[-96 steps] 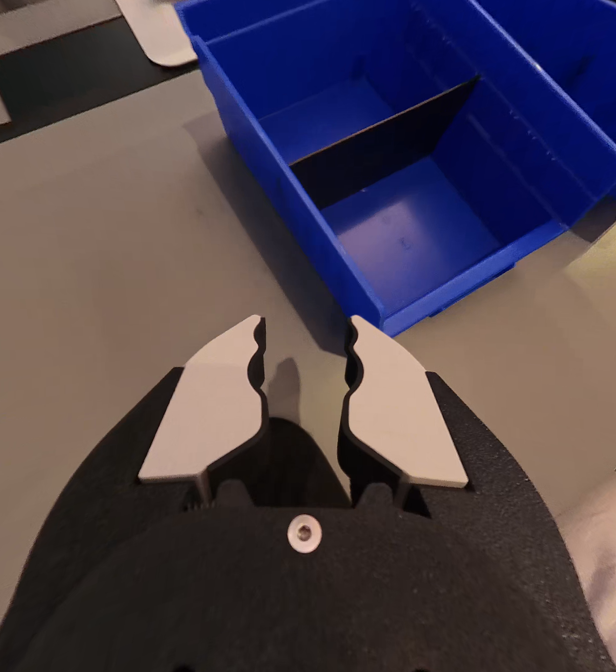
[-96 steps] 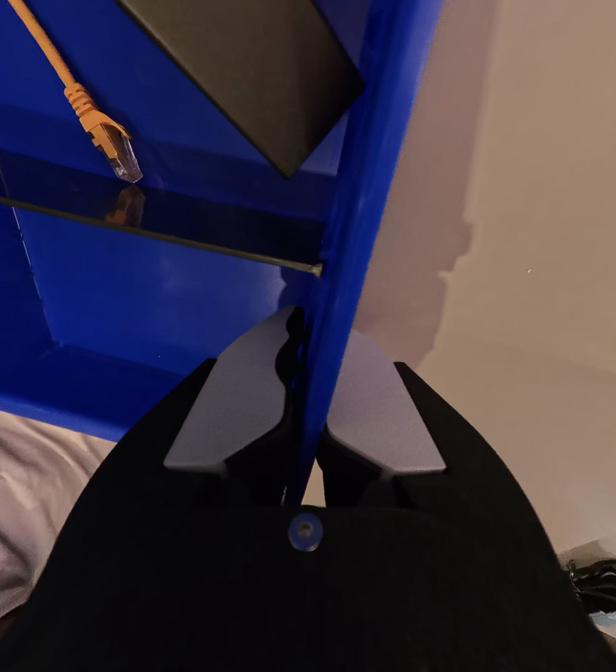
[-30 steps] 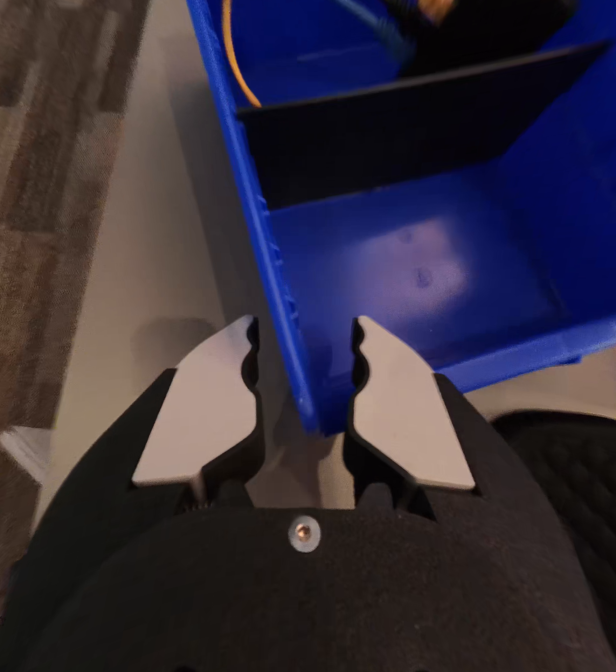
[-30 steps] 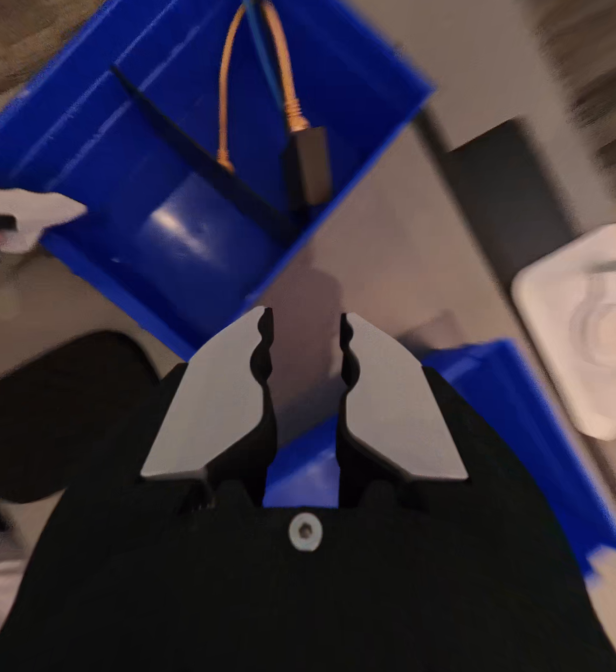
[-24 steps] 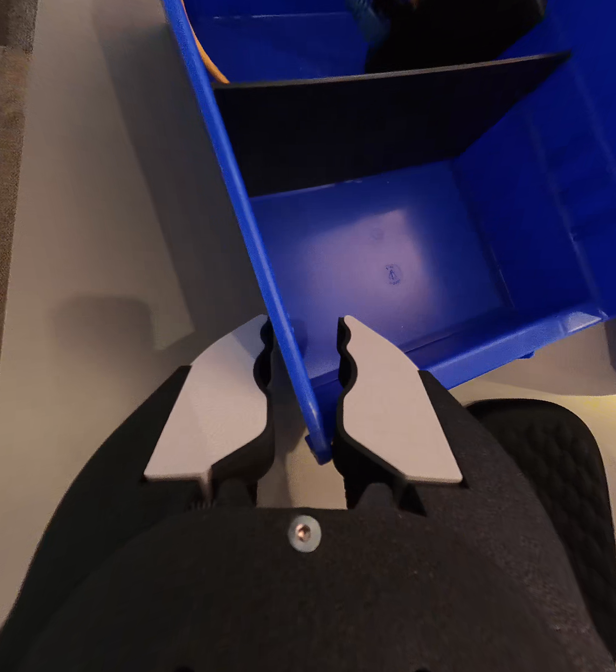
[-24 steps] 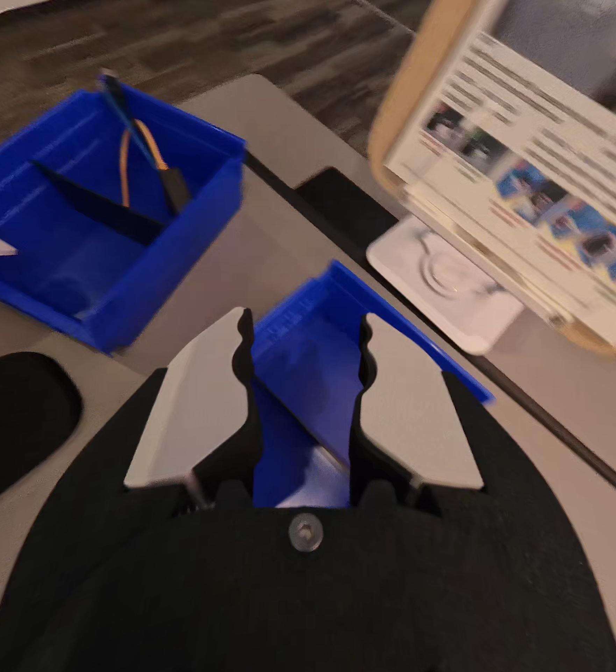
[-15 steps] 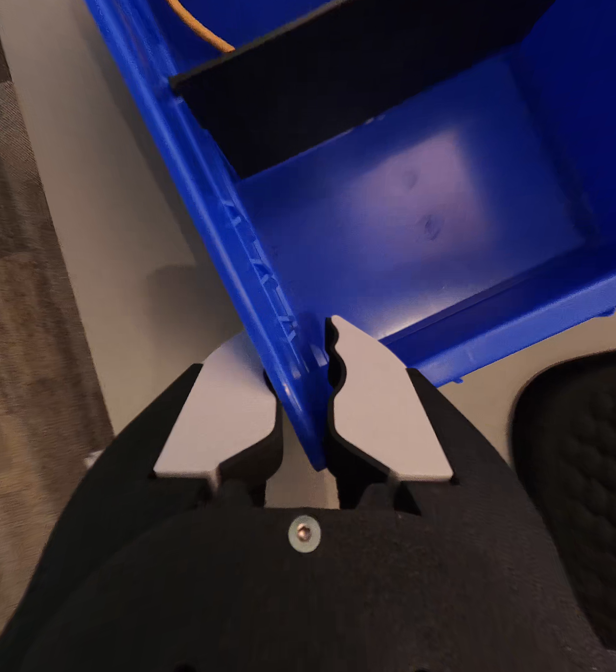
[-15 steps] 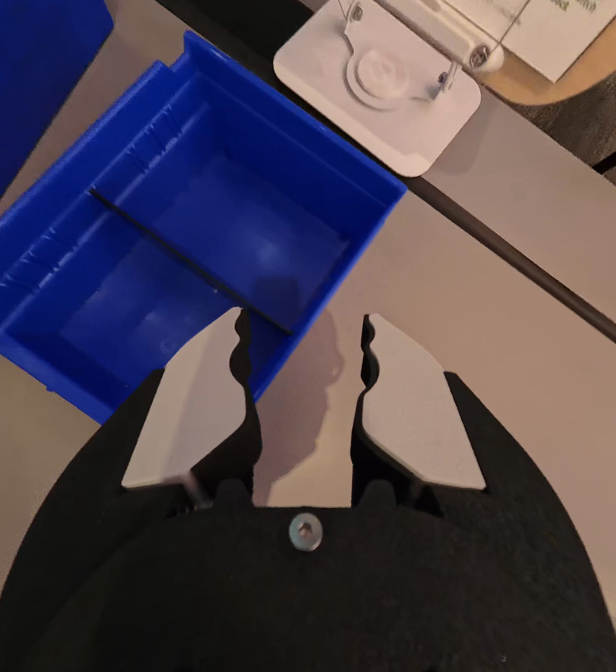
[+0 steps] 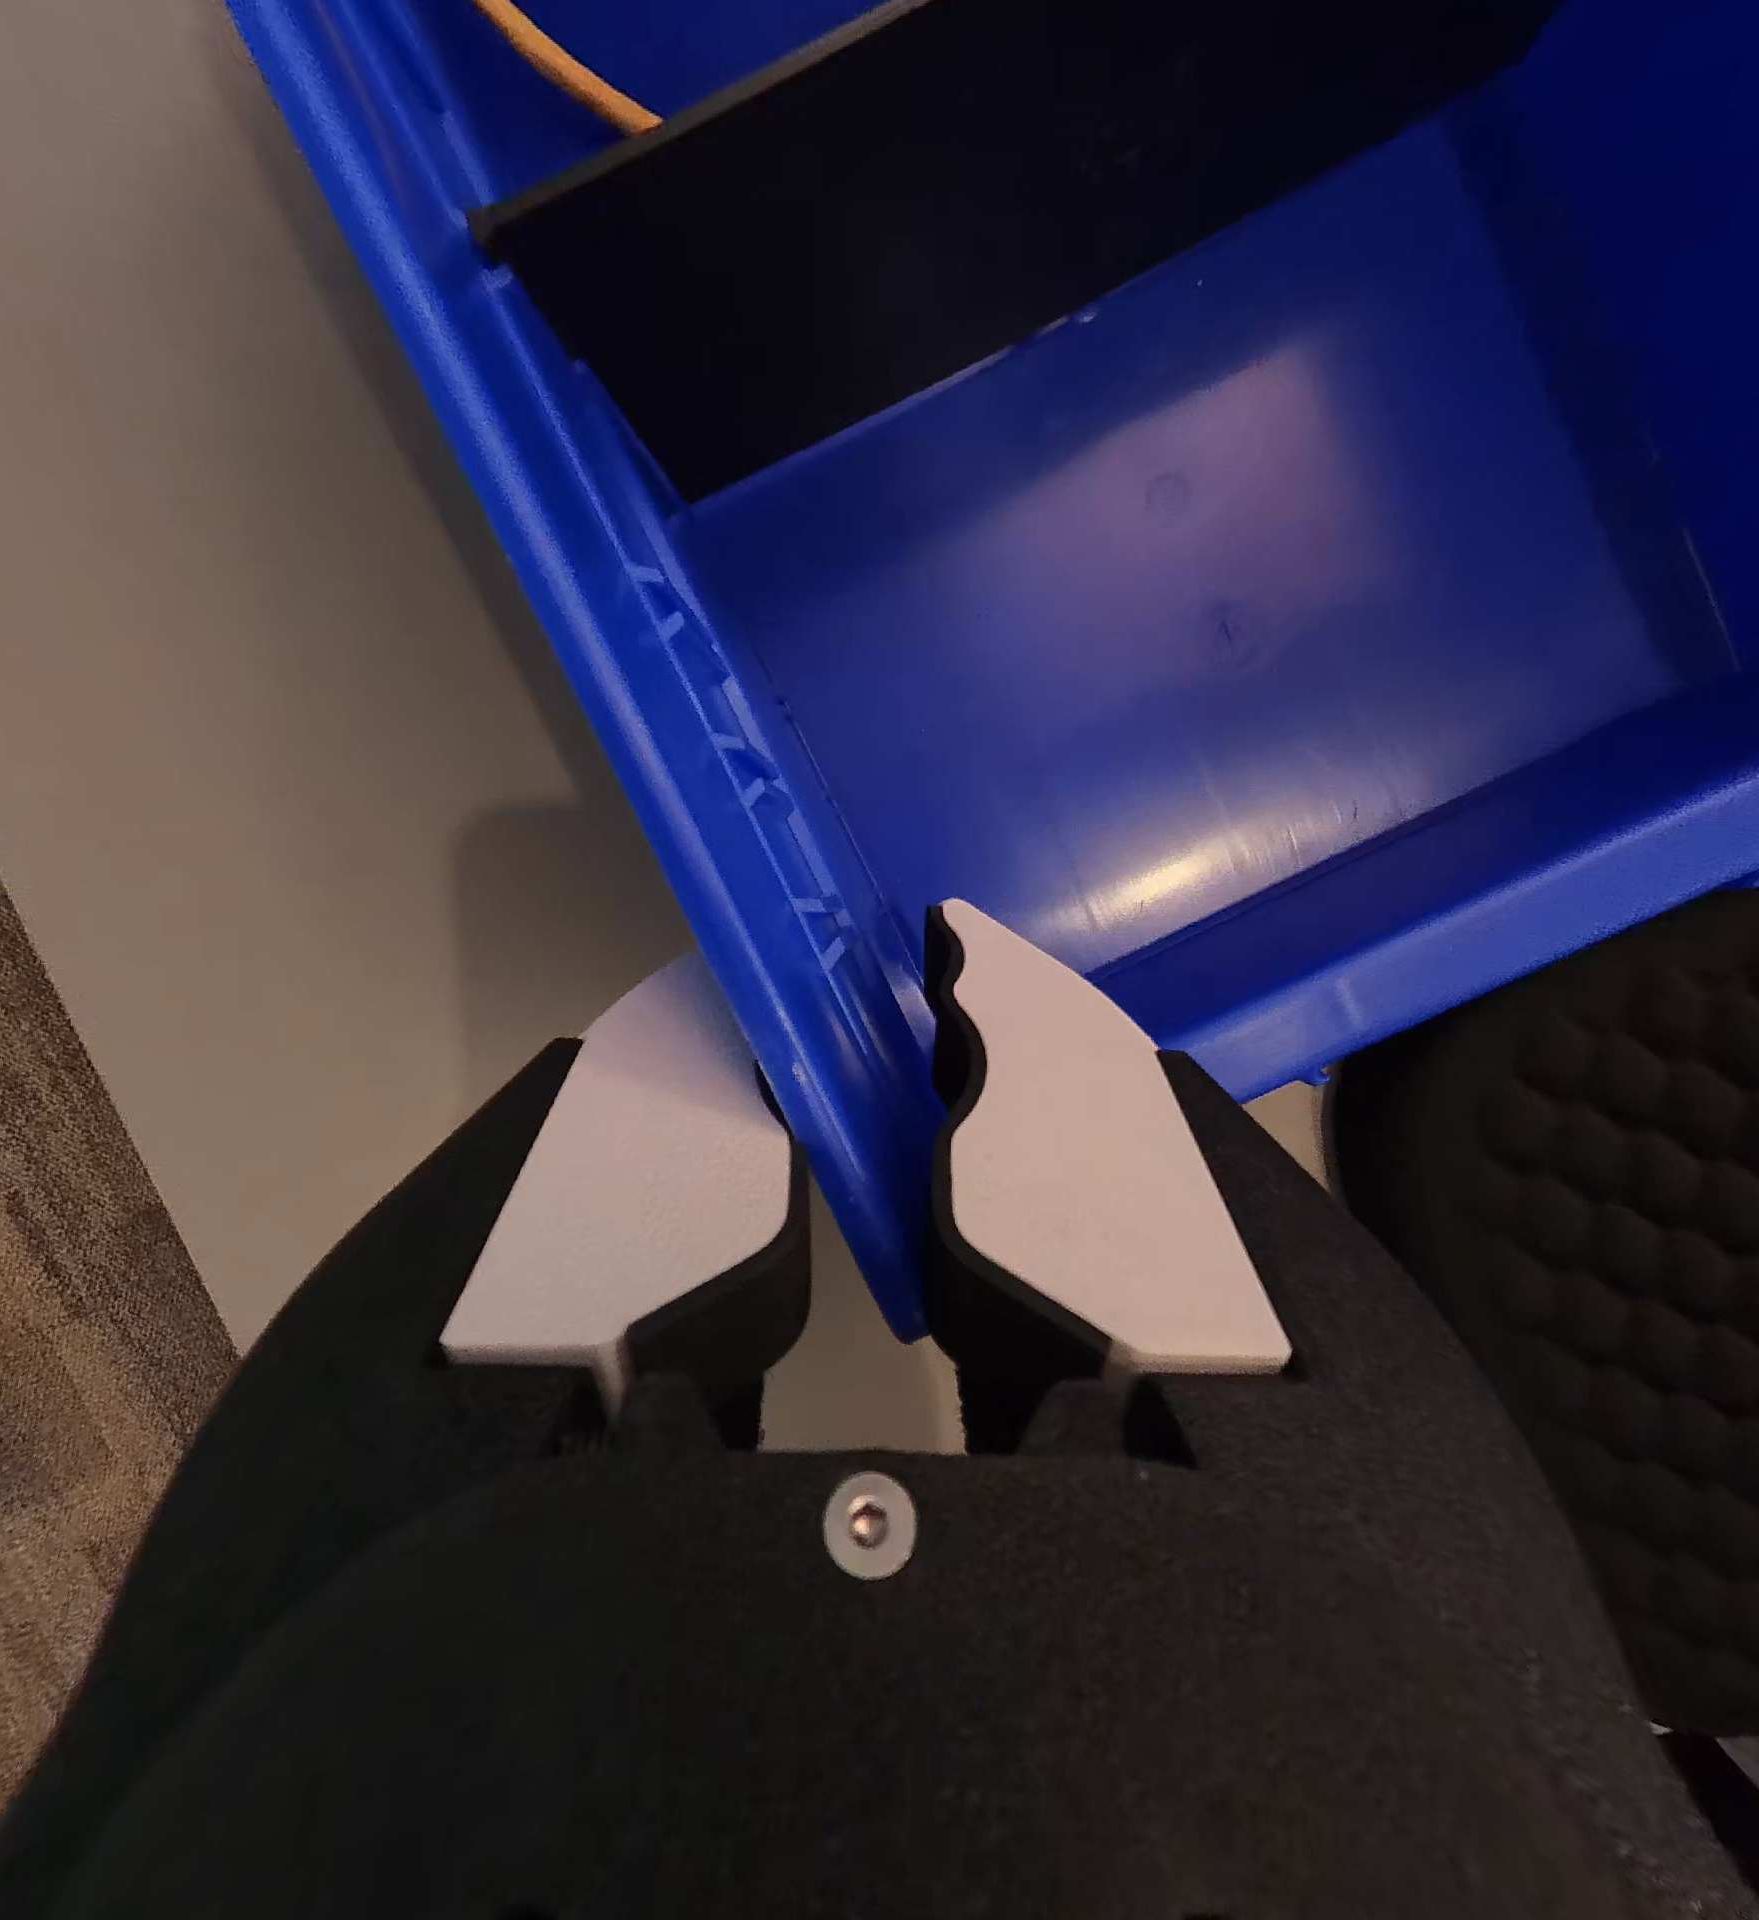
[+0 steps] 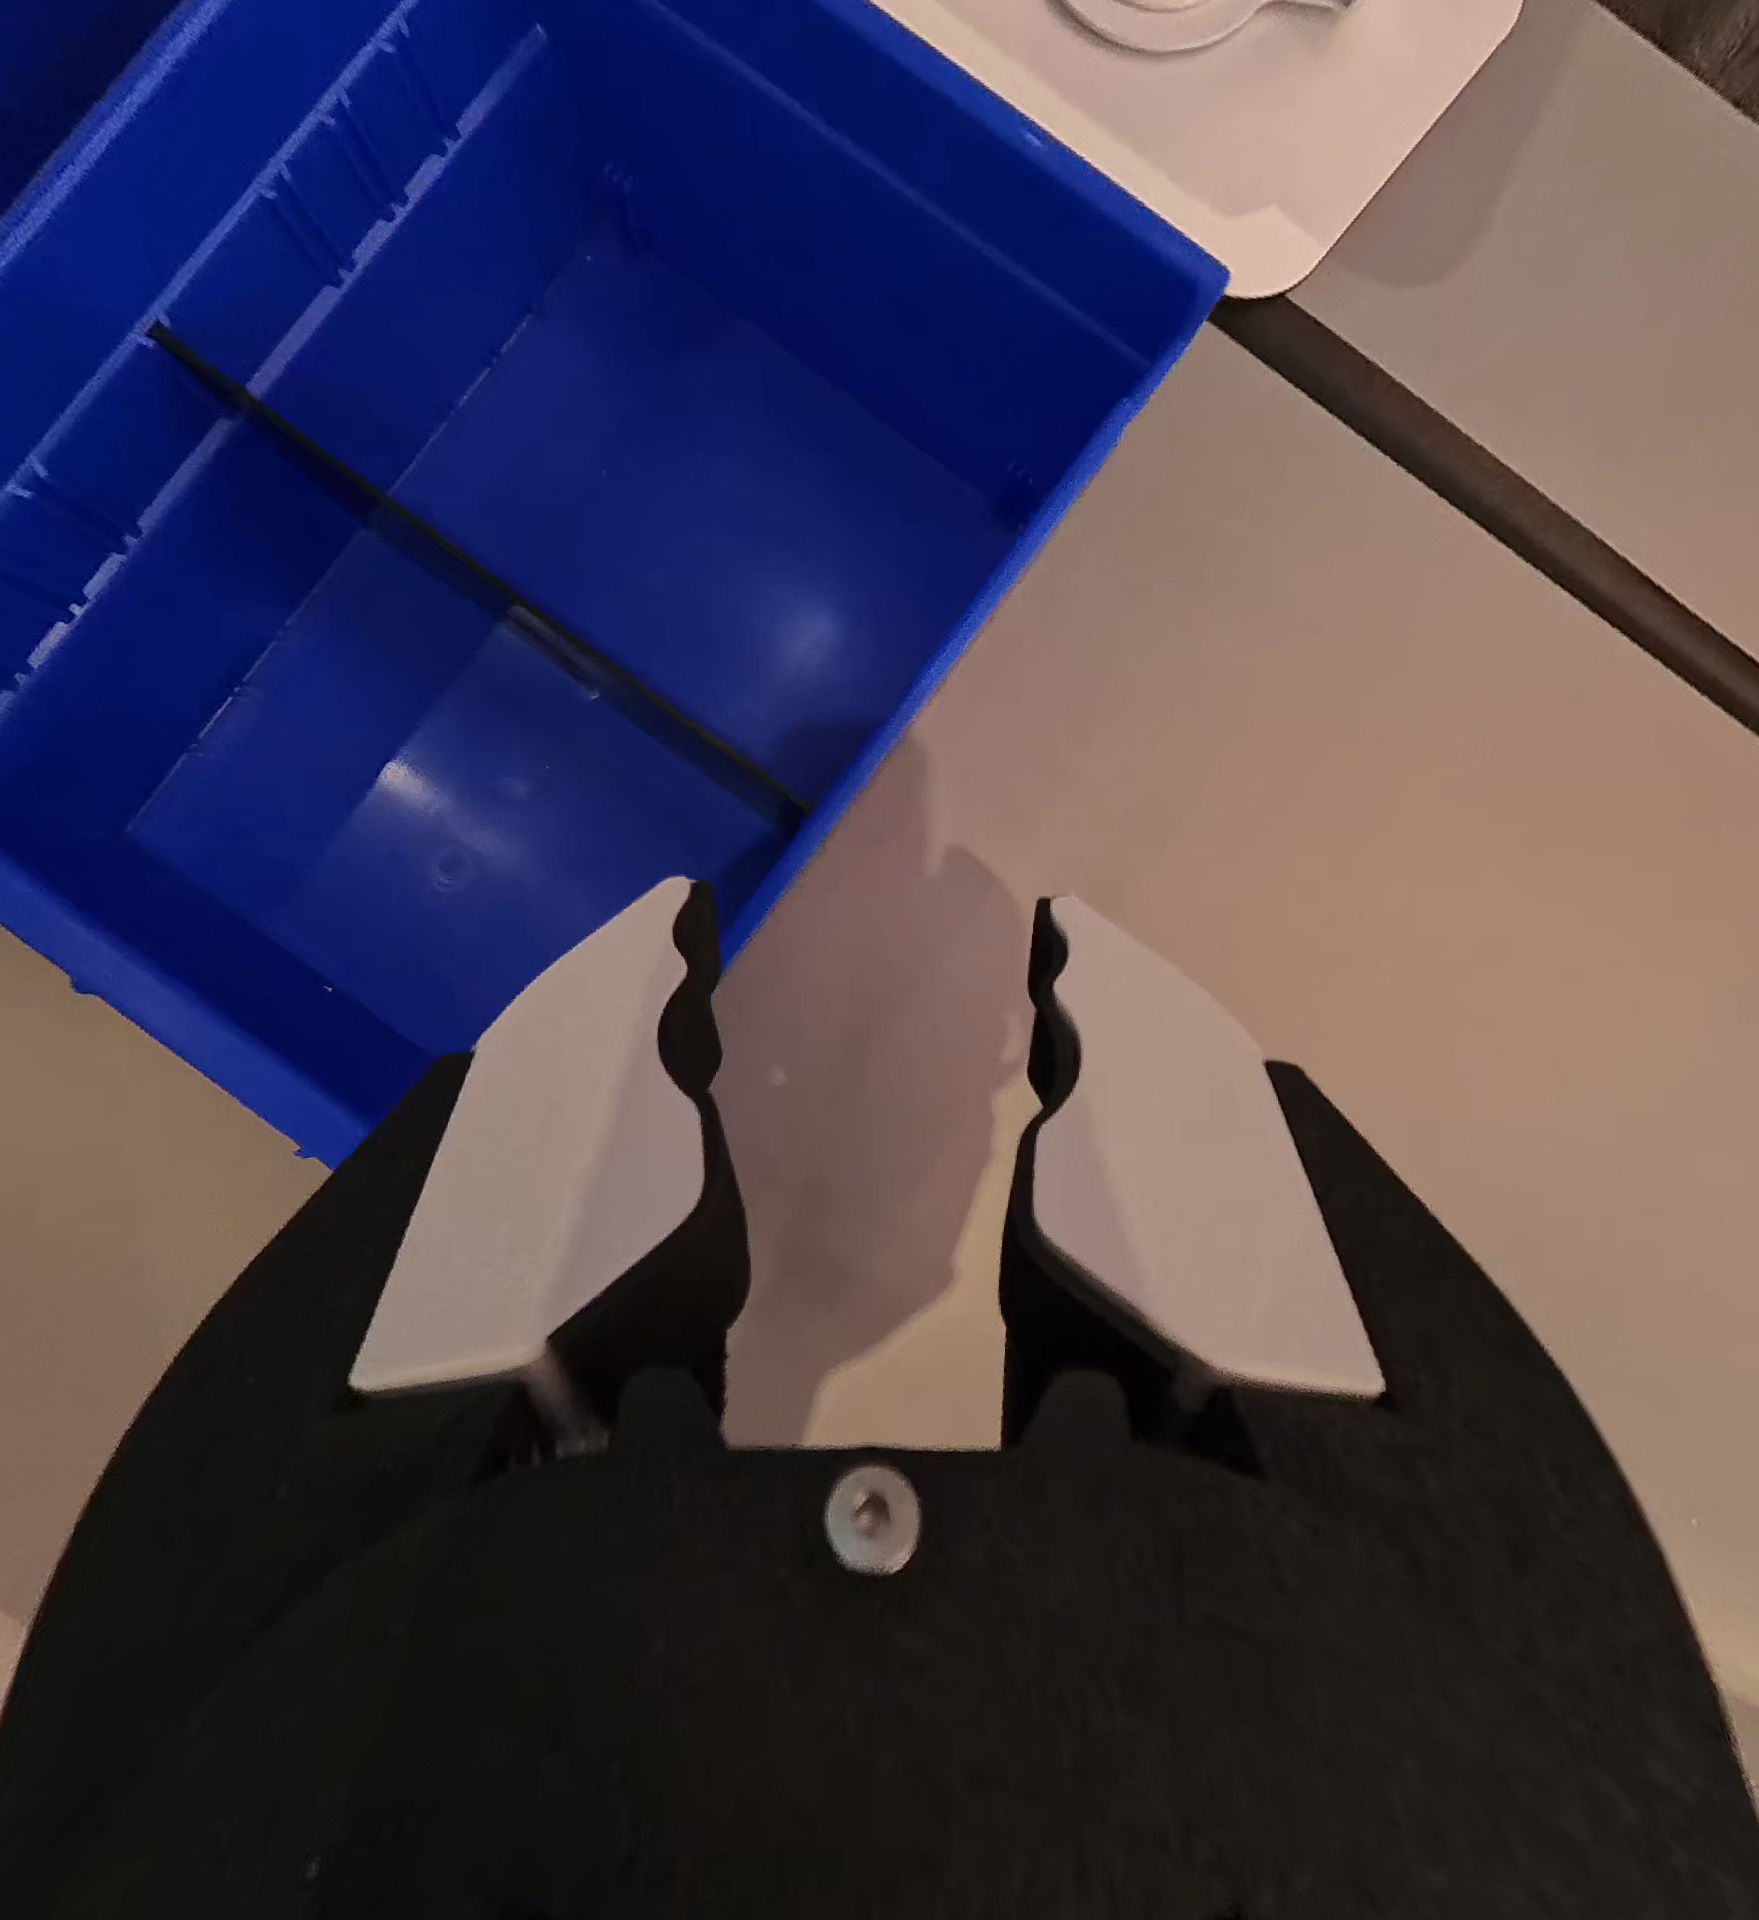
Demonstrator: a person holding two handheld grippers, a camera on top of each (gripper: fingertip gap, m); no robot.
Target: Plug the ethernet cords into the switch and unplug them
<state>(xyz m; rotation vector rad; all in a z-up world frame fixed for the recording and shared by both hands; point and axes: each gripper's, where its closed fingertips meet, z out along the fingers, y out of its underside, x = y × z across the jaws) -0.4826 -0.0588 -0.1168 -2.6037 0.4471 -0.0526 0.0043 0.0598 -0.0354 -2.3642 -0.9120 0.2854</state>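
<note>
Now clamping left gripper on the near corner wall of a blue bin, versus just straddling it a second ago; one finger sitting outside the wall, the other inside, wall pinched between the pads. Showing a black divider ahead of the jaws, the compartment nearest them holding nothing. Orange ethernet cord peeking over the divider top from the far compartment, ahead and left of the jaws; switch not showing in either view. Lying right of the jaws: black textured pad on the grey table.

Right gripper having swung off toward a second blue bin, jaws spread wide, gripping nothing, hovering over bare table beside the bin's corner. White base plate sitting beyond that bin
</note>
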